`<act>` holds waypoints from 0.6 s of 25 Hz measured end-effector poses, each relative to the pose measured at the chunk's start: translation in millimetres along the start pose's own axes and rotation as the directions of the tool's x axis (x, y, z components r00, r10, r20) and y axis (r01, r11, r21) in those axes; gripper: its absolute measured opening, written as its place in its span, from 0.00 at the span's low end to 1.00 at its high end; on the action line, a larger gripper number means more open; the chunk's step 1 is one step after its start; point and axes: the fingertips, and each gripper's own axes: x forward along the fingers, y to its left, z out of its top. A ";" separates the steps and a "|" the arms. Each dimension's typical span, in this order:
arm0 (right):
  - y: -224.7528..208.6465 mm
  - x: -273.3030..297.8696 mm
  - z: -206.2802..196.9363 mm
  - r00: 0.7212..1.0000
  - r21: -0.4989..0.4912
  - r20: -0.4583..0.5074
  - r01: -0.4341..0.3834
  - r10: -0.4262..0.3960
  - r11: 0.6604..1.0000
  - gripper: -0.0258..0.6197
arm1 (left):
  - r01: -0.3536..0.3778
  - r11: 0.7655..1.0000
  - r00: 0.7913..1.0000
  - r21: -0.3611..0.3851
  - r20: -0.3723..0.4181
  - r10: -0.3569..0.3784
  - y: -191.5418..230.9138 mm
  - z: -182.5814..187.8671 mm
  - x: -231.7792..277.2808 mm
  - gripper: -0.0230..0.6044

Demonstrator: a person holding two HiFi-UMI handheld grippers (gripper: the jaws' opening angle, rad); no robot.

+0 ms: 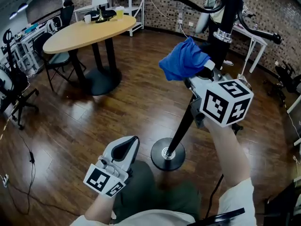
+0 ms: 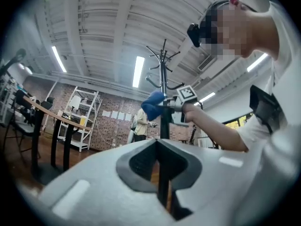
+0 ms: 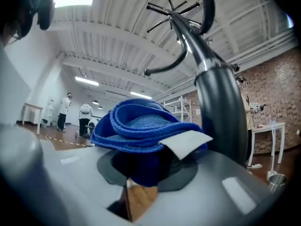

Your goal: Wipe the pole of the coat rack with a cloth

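**A:** Where's the cloth rn?

**B:** Blue cloth (image 1: 182, 60) is clamped in the right gripper (image 1: 201, 75), jaws closed on it. It's bunched up, w/ a white tag (image 3: 186, 142) sticking out on 1 side.

**A:** And the pole?

**B:** Black pole (image 1: 186, 120) of the coat rack stands on a round base (image 1: 168, 155) on the wood floor (image 1: 122, 102). The cloth is up high, just left of the pole in the head view, a bit under the silver collar (image 1: 222, 35). In the right gripper view the pole is right beside the cloth. Can't tell if they touch.

**A:** Left gripper?

**B:** Left gripper (image 1: 128, 147) is low, near the base on its left, not touching it. Jaws are together w/ nothing btwn them. The pole only shows behind them, thru the gap under the tips.

**A:** Anything else?

**B:** Curved hooks (image 1: 188, 3) branch off the top of the rack. An oval tabletop (image 1: 89, 29) on 2 legs sits well back on the left, w/ a chair (image 1: 54, 58) beside it.
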 end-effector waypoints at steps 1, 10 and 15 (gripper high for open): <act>2.2 3.0 -28.8 0.999 -0.007 -0.030 0.011 -0.012 1.000 0.20 | -0.005 1.000 1.000 0.000 -0.003 0.005 2.0 -1.2 -0.8 0.04; 24.4 -31.2 -544.1 0.854 0.100 -0.469 0.304 -0.225 0.947 0.20 | -0.011 1.000 0.996 0.014 -0.084 0.012 5.9 -14.6 -4.4 0.04; 55.2 -67.2 -708.4 0.736 0.078 -0.633 0.370 -0.241 0.926 0.20 | -0.023 0.999 0.990 0.039 -0.136 0.028 7.4 -20.9 -27.5 0.04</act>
